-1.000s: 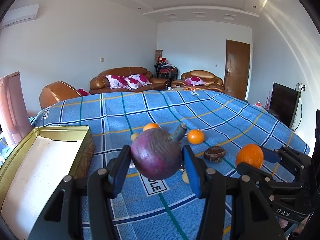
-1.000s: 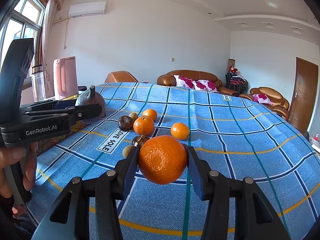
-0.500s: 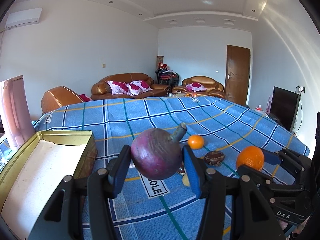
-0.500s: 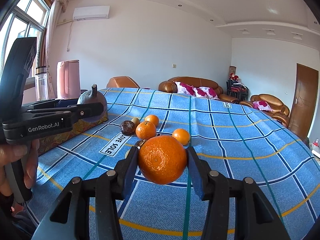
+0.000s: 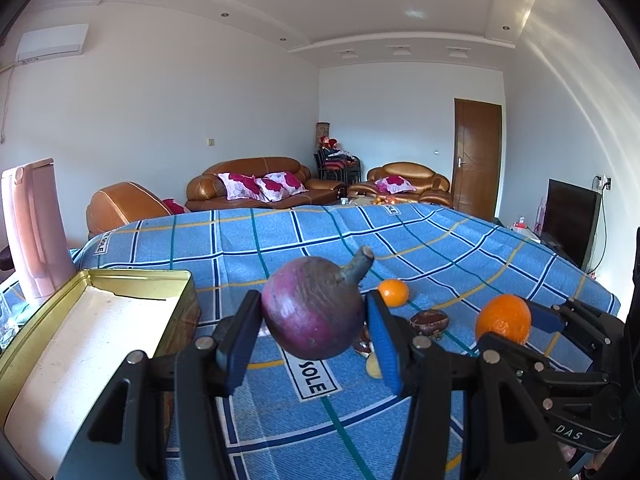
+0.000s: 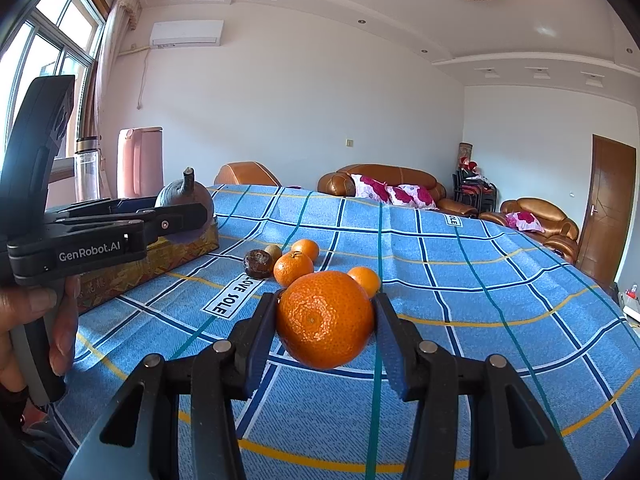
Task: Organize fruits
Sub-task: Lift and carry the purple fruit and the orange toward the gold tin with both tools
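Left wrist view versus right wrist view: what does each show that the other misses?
Only the left wrist view shows the open inside of the gold tin, a dark television at right, and the purple mangosteen head-on in the left gripper. Only the right wrist view shows the window, a clear bottle and the person's hand on the left gripper's handle. Both show the blue checked cloth, loose small oranges, the pink kettle, and the orange held by the right gripper.
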Tool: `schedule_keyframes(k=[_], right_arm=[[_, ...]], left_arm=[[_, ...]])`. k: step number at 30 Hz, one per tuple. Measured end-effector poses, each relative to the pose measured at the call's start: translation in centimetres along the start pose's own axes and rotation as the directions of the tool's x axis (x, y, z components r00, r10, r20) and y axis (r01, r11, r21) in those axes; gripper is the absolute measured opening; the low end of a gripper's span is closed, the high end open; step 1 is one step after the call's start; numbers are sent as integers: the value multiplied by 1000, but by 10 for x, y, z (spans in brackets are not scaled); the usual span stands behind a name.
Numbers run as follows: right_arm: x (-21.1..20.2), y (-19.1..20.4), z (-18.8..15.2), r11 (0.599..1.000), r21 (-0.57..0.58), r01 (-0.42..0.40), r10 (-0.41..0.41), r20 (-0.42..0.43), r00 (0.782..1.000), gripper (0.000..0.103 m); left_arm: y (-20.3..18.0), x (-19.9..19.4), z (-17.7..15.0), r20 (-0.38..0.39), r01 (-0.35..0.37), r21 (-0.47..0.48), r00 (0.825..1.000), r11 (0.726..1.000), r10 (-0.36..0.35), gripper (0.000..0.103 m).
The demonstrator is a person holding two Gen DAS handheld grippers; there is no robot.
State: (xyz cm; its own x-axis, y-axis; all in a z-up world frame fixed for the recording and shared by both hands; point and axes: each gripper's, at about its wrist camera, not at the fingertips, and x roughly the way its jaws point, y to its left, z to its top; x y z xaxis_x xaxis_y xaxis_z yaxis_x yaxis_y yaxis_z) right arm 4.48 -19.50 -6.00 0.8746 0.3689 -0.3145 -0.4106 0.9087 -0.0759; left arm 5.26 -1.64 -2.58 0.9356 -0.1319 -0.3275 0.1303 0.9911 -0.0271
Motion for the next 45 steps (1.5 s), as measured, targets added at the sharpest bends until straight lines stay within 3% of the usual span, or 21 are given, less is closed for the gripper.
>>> schedule_keyframes(k=[19,33,45], right_arm=[[-7,3,-1,1000,-25,-12,13,52,999,50],[-4,10,7,998,-60,17,-16,17,1000,50],[-2,29,26,995,-99,-12,14,12,1000,50]], left_arm=[[1,-14,0,76,-28,-12,997,1000,29,54],[7,-16,-2,54,-29,-26,998,999,31,54],[23,-22,-1,32,-46,-50,998,998,48,54]])
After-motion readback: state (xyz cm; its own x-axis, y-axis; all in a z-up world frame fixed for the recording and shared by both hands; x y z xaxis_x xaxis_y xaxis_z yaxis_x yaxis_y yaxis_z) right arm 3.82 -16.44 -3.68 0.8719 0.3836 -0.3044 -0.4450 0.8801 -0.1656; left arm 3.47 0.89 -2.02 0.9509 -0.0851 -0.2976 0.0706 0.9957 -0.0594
